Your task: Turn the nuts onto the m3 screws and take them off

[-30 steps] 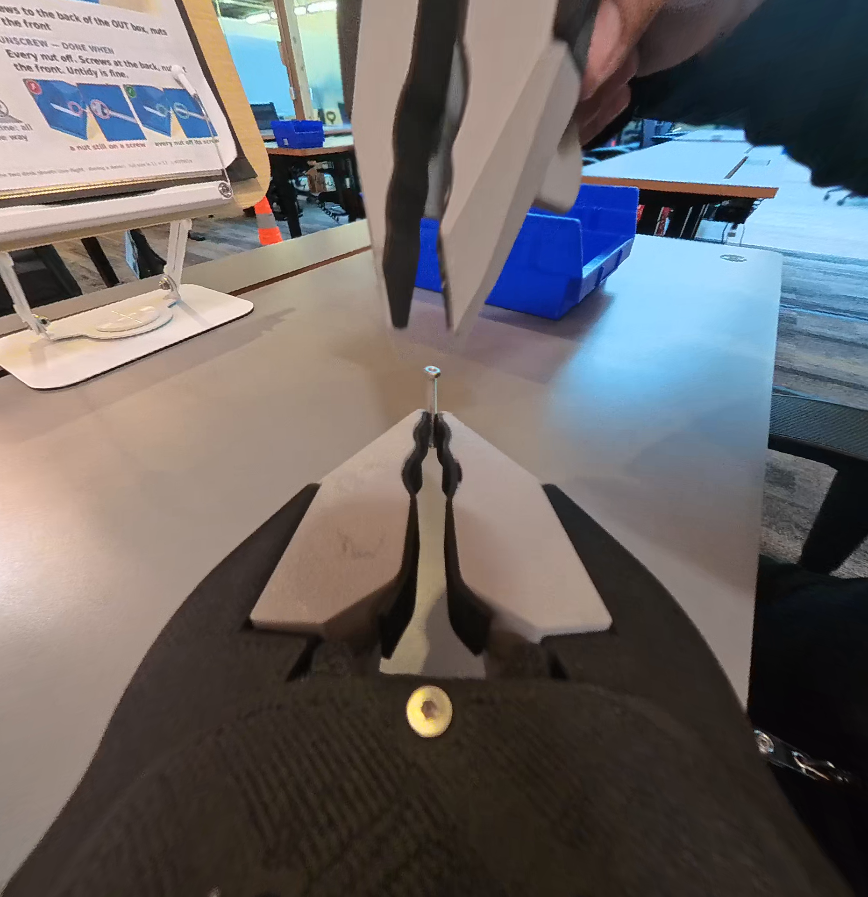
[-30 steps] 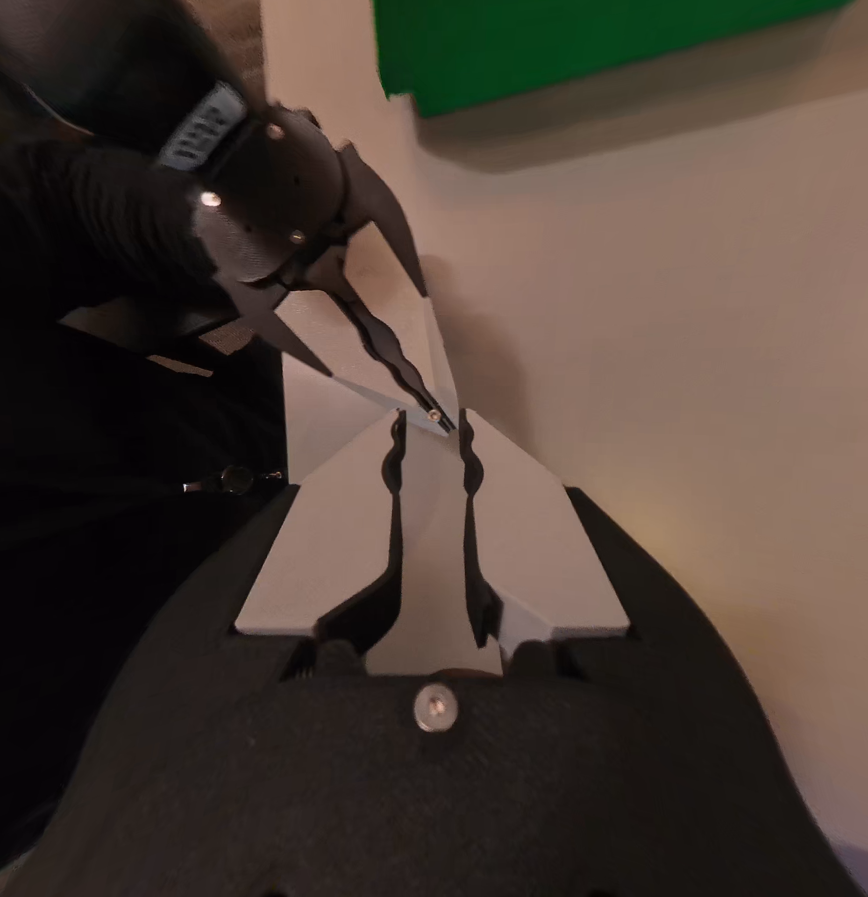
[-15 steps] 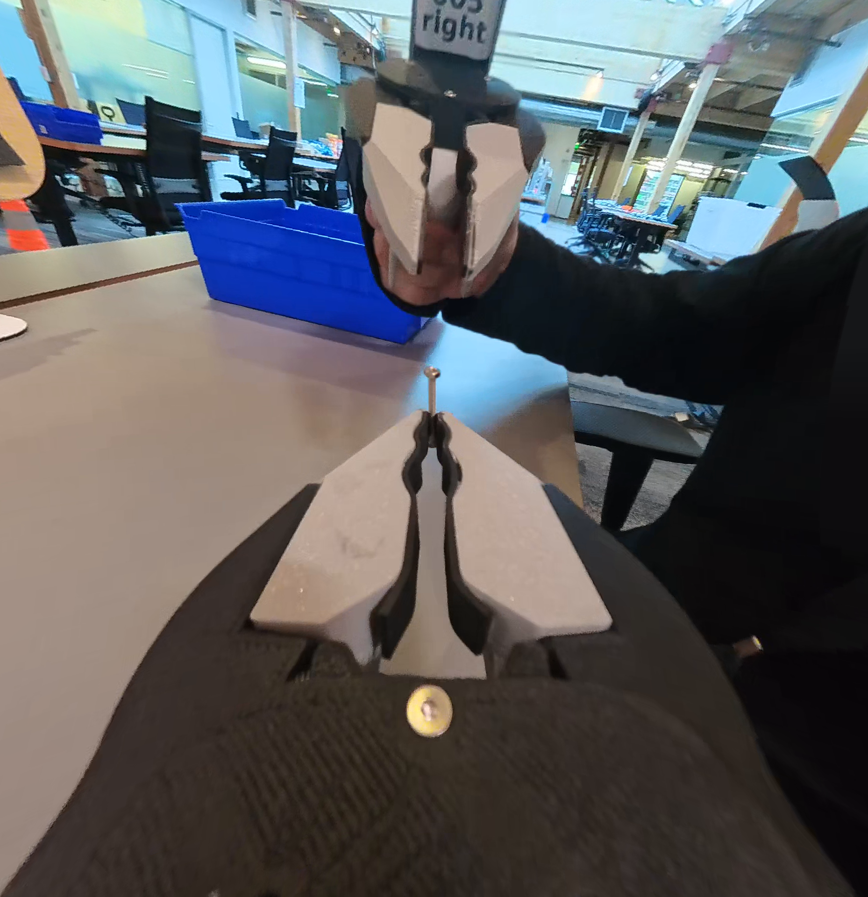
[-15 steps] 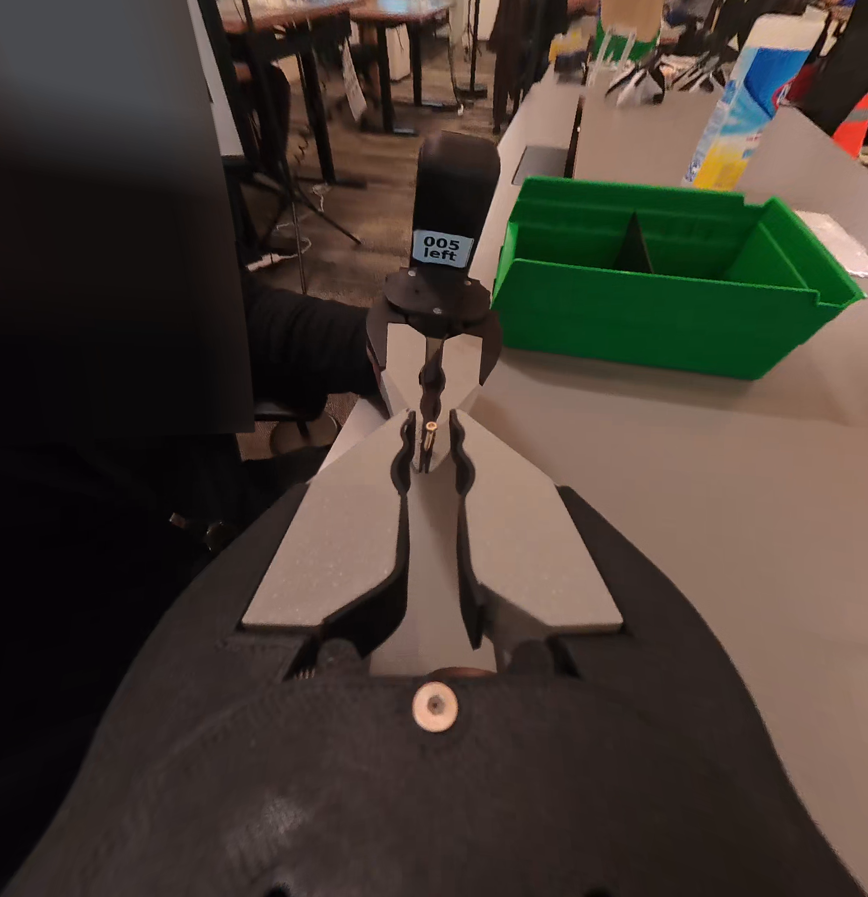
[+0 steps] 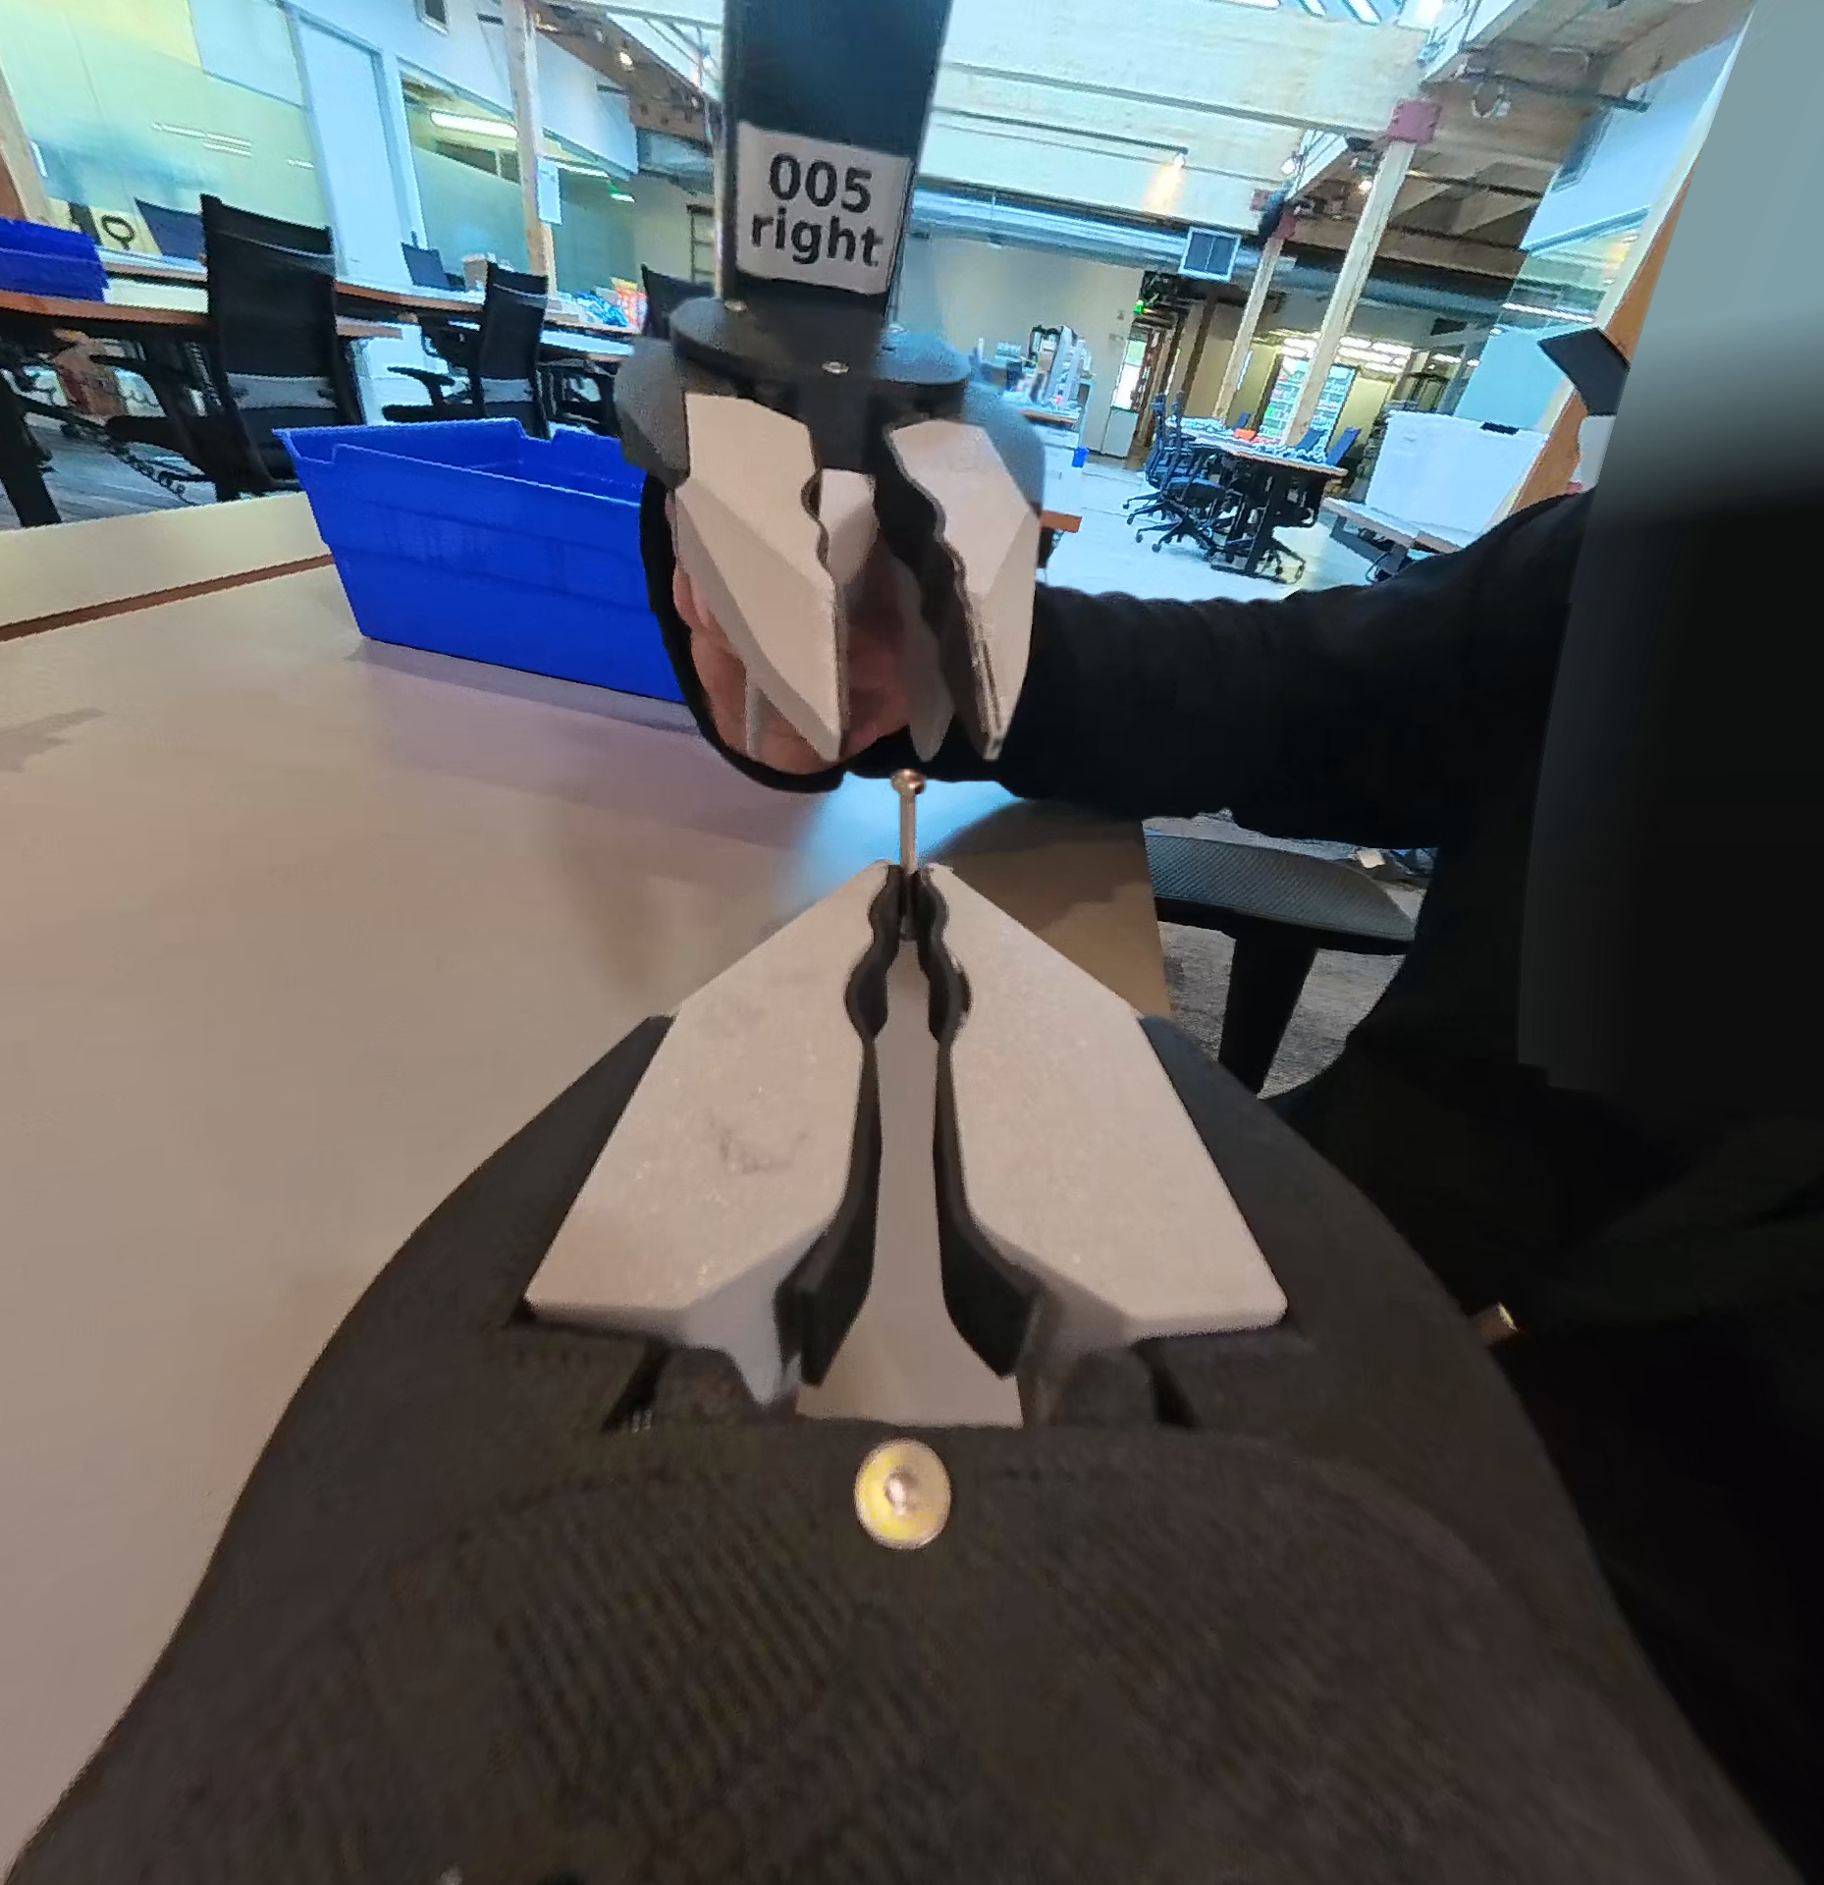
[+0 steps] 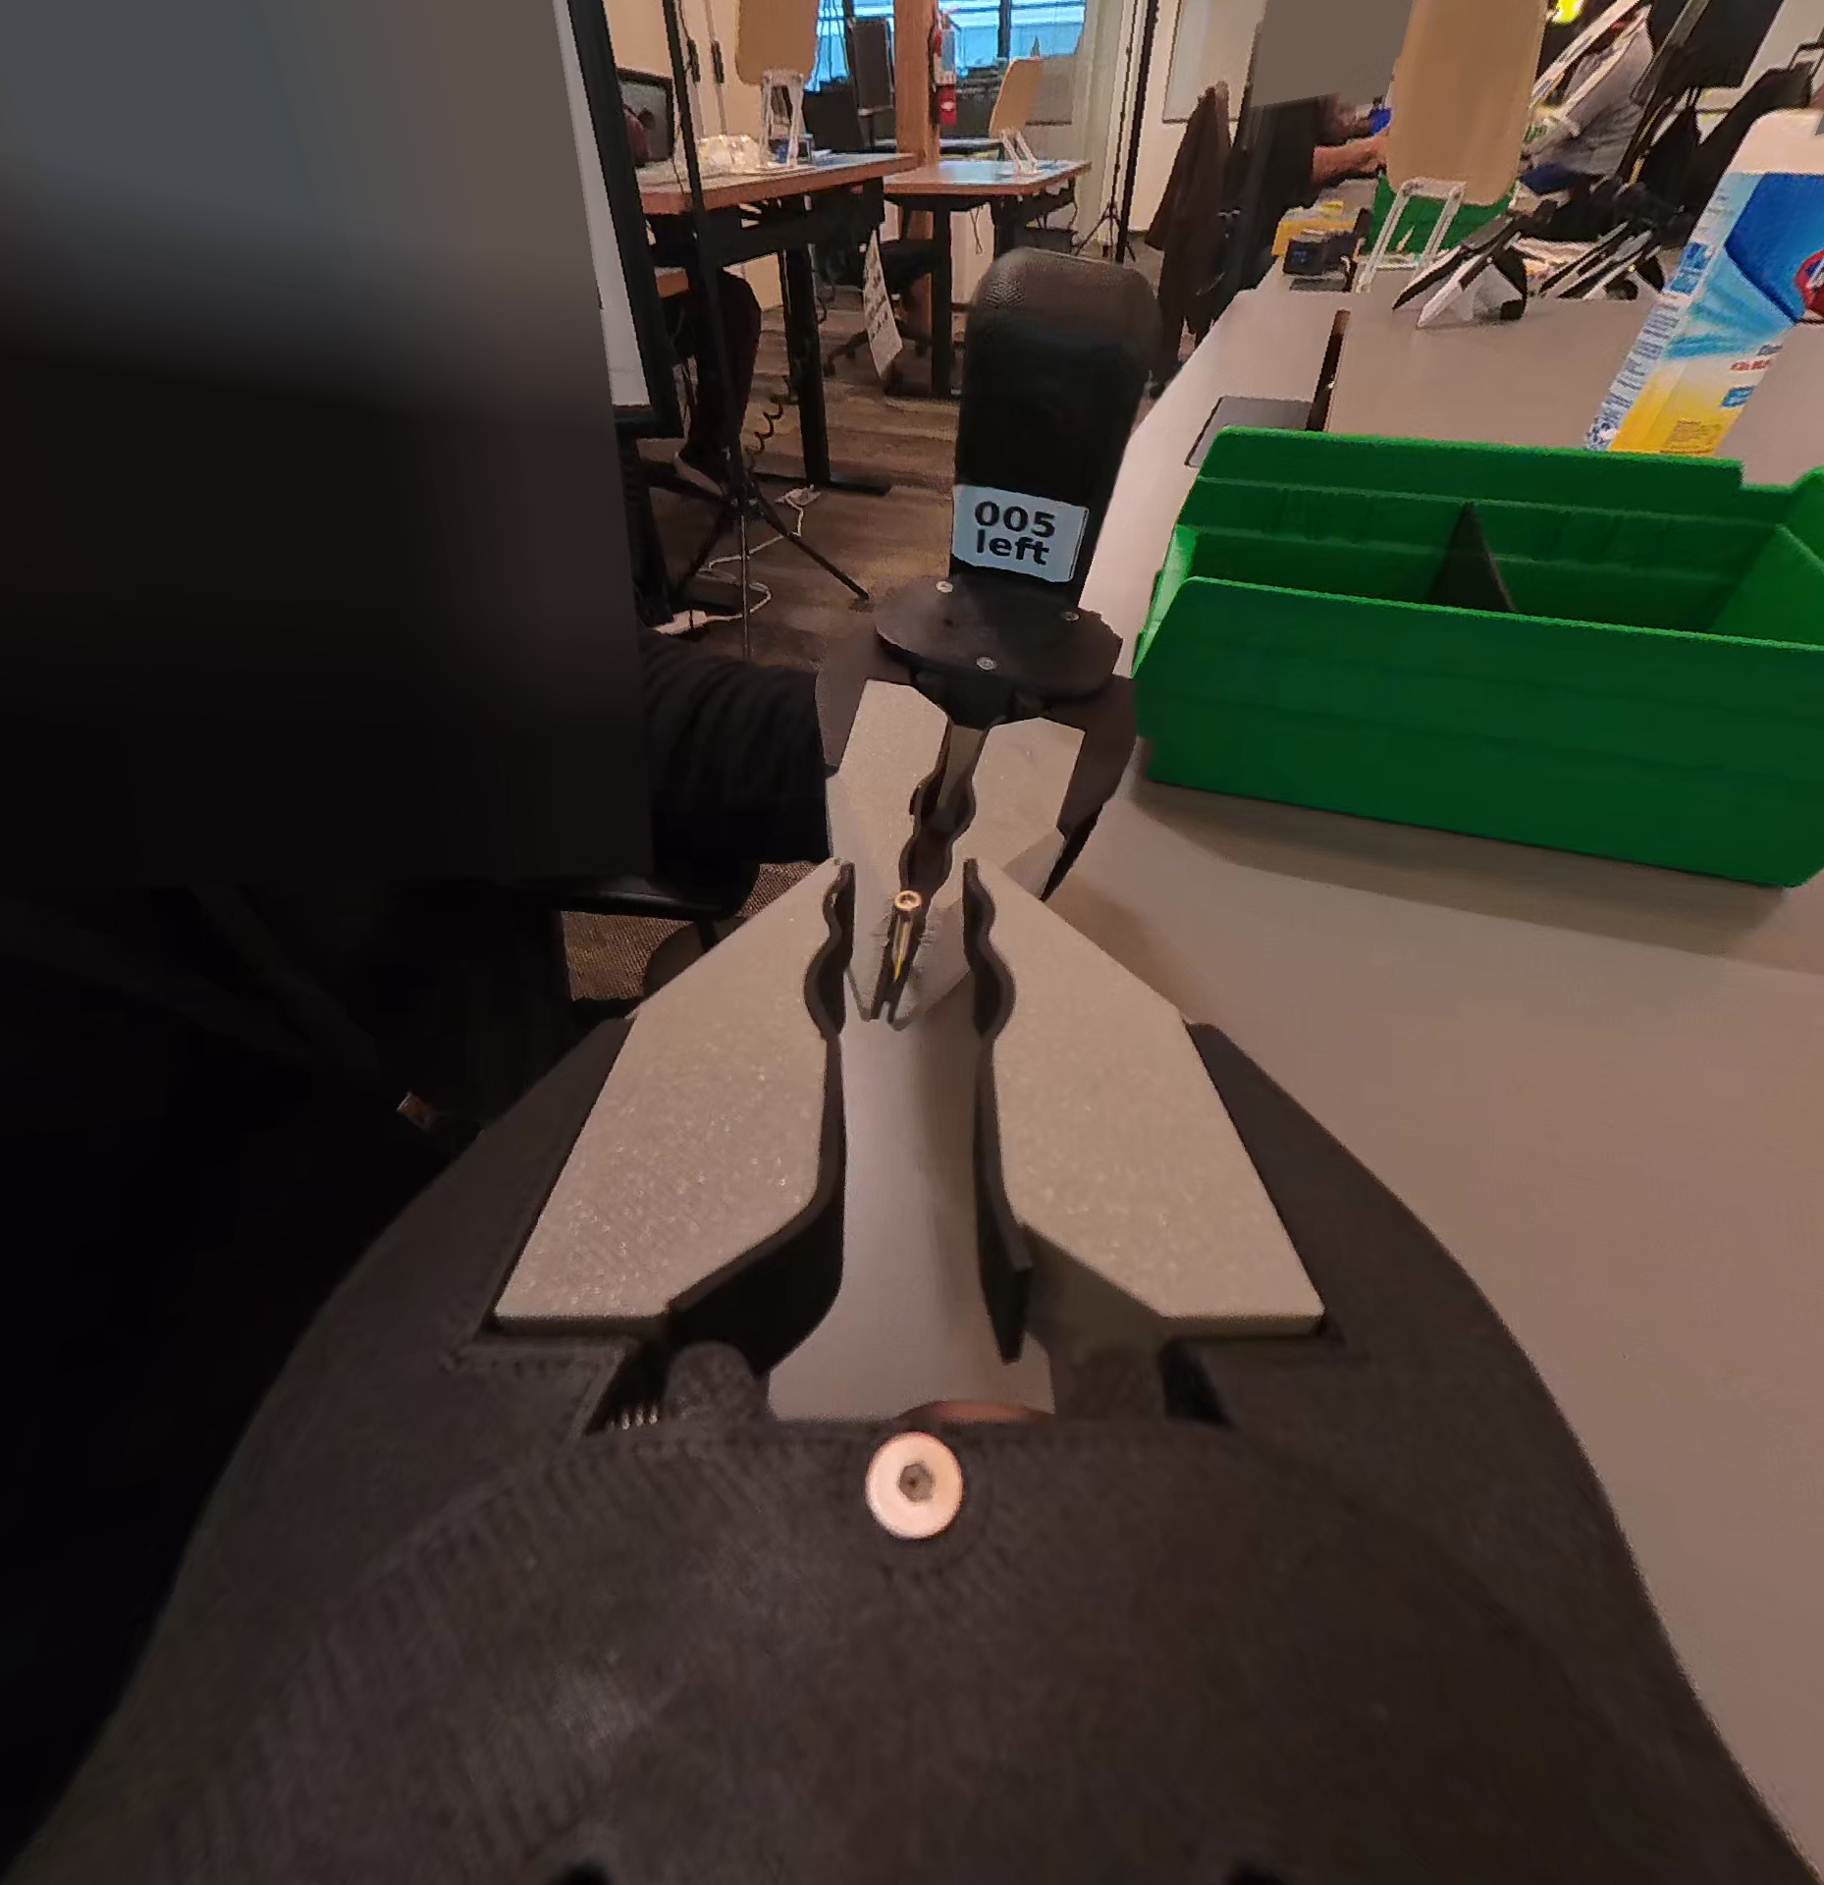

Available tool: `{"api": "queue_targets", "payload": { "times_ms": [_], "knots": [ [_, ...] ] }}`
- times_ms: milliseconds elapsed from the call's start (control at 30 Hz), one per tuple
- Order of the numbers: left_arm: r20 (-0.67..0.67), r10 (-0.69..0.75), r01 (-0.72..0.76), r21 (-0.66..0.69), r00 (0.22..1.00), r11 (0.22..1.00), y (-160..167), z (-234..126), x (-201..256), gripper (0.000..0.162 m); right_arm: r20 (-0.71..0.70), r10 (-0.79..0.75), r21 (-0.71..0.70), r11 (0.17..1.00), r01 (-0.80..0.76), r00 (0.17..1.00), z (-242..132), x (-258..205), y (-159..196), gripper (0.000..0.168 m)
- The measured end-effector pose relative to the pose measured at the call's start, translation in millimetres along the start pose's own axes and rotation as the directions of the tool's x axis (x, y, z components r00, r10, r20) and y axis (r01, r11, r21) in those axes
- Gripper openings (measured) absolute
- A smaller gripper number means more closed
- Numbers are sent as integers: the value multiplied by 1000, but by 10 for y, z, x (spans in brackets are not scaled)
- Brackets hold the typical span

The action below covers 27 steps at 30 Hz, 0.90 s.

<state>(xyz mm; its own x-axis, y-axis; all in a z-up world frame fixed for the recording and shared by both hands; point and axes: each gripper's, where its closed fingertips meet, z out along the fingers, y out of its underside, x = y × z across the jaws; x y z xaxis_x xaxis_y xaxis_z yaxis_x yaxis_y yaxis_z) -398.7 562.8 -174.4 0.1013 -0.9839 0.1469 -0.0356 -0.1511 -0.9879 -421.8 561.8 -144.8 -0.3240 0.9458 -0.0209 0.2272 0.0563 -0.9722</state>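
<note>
My left gripper is shut on the shaft of a small silver screw, which sticks out past the tips with its head forward. My right gripper faces it from close by, jaws apart. In the right wrist view my right gripper is open, and the screw lies in the gap between its fingertips without being pinched. The left gripper shows just beyond, shut on the screw. No nut shows in either view.
Both grippers hang over the near edge of a grey table. A blue bin stands at the back in the left wrist view. A green divided bin and a blue and yellow carton stand to the right in the right wrist view. A person's dark sleeve reaches in. Left and right tips are no more than a few centimetres apart.
Both grippers swung round to face each other. The right gripper came closer, so its open fingertips now flank the screw head. The left gripper has kept hold of the screw.
</note>
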Motion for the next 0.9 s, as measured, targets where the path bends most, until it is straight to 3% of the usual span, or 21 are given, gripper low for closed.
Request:
{"api": "queue_targets", "payload": {
  "times_ms": [900],
  "knots": [
    [-13,11,-11,-2,1000,1000,7,8,36,0,42,-6,-16,1000,6,999,-14,-40,30,9]
  ]
}}
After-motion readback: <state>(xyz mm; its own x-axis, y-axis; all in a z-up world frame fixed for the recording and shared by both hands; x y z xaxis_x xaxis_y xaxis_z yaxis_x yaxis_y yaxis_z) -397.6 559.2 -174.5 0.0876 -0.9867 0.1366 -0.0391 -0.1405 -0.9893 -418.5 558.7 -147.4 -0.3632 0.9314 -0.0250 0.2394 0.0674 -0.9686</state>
